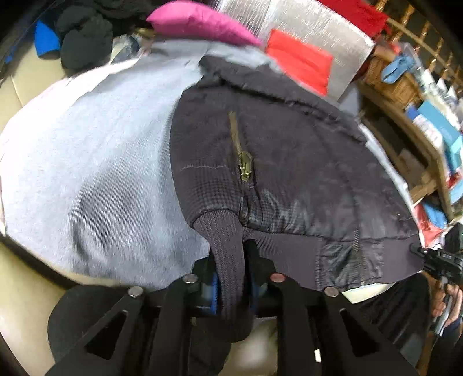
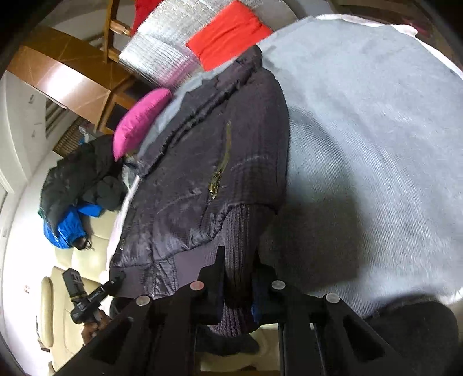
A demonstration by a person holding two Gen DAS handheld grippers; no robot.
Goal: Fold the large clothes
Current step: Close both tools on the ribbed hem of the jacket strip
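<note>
- In my left wrist view, a black garment heap [image 1: 84,40] with a blue piece [image 1: 44,39] lies far left on the cream sofa [image 1: 26,84].
- A grey blanket [image 1: 95,138] spreads over the left and middle of that view, with a magenta cushion [image 1: 199,24] at its far edge.
- The dark jacket [image 1: 289,162] lies on the blanket, right of centre, its brass zip [image 1: 241,150] facing up.
- My left gripper [image 1: 231,286] is clamped on the jacket's ribbed cuff [image 1: 228,254]; the knit runs down between the two jaws and hangs out below them.
- A red cushion [image 1: 301,62] leans on a silver padded sheet [image 1: 318,31] behind the jacket; wooden shelves [image 1: 405,115] with clutter fill the right edge.
- At far right, another black gripper [image 1: 434,259] touches the jacket's hem corner.
- In my right wrist view, a black gripper [image 2: 95,295] sits low left at the jacket's hem corner, beside the sofa [image 2: 86,245].
- The jacket [image 2: 202,173] runs diagonally through the middle, zip [image 2: 220,170] up, with the blanket [image 2: 376,144] to its right.
- My right gripper [image 2: 238,286] is closed on a ribbed cuff [image 2: 240,240]; the knit passes between the jaws and bulges out underneath.
</note>
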